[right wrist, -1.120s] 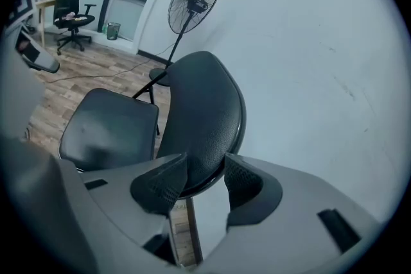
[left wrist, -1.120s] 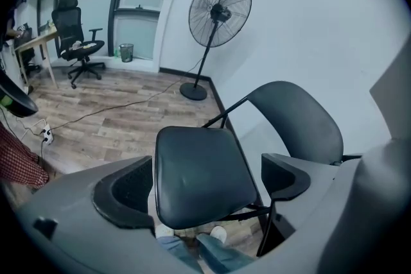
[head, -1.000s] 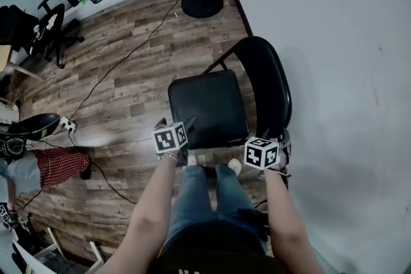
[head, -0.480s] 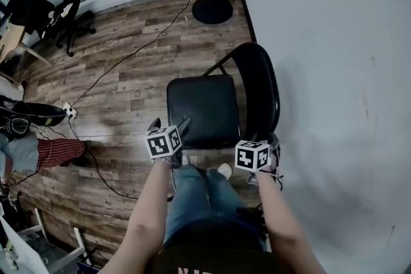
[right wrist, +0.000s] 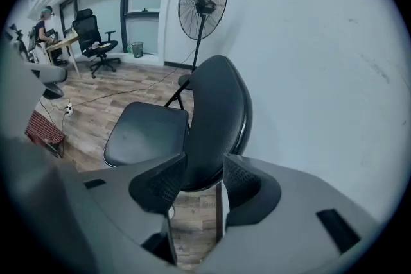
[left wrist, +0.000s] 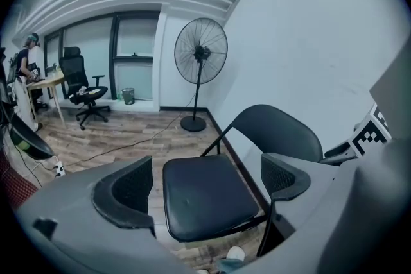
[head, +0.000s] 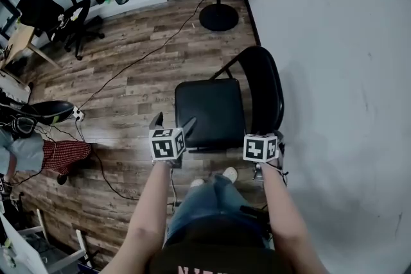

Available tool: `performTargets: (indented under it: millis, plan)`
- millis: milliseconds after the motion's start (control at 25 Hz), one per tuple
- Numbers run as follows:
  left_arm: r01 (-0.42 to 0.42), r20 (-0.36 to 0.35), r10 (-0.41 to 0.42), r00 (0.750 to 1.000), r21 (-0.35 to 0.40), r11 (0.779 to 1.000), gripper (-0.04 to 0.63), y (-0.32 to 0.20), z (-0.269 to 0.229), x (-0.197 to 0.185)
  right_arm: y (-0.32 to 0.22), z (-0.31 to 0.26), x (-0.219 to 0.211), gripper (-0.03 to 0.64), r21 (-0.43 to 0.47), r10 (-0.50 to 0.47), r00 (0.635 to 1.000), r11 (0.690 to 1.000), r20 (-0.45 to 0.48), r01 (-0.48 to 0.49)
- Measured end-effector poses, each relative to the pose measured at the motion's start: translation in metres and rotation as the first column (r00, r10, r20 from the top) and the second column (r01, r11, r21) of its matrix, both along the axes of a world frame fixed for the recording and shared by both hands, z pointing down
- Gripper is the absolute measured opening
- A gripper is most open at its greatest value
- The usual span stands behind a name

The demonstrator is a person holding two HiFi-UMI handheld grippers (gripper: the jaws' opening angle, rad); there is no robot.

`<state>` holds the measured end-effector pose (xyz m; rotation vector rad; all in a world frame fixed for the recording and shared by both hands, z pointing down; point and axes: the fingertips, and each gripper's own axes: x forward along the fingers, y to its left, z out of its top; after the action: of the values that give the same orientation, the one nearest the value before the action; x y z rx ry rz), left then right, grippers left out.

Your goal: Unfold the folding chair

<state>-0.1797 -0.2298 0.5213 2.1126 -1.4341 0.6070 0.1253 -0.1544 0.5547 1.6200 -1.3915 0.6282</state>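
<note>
Left gripper [head: 172,122] jaws apart, black folding chair [head: 210,112] unfolded, seat level

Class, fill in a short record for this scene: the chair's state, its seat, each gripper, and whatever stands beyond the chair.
chair: folding chair, unfolded, on the wooden floor beside the white wall
seat: seat black, folded down, nothing on it
left gripper: left gripper jaws wide apart, empty, at the seat's near corner
right gripper: right gripper jaws narrow, just been opening; near end of the backrest between them; unclear whether the pads press on it
beyond chair: standing fan
</note>
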Motion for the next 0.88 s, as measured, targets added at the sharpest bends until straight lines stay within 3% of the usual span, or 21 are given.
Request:
performTargets:
  millis: [40, 120, 160, 480, 880]
  plan:
    - [-0.007, 0.005, 0.007, 1.0, 0.009, 1.0, 0.502, 0.0, -0.003, -0.002, -0.001, -0.004, -0.004, 0.191, 0.016, -0.015, 1.0, 1.0, -0.013, 0.015]
    - [-0.021, 0.008, 0.021, 1.0, 0.024, 0.999, 0.502, 0.002, -0.009, -0.006, -0.002, -0.014, -0.014, 0.329, 0.046, -0.059, 0.998, 0.997, -0.035, 0.06]
    - [-0.03, 0.005, 0.03, 1.0, 0.032, 0.999, 0.502, 0.004, -0.012, -0.008, 0.0, -0.02, -0.019, 0.351, 0.055, -0.075, 0.996, 0.995, -0.043, 0.078]
    - [-0.098, -0.035, 0.102, 0.994, 0.118, 0.988, 0.502, 0.021, -0.054, -0.024, 0.021, -0.08, -0.051, 0.36, 0.186, -0.055, 0.998, 0.981, 0.005, 0.054]
    - [-0.181, -0.032, 0.198, 0.98, 0.288, 0.94, 0.502, 0.042, -0.124, -0.04, 0.059, -0.175, -0.083, 0.359, 0.453, -0.017, 0.996, 0.891, 0.082, -0.022]
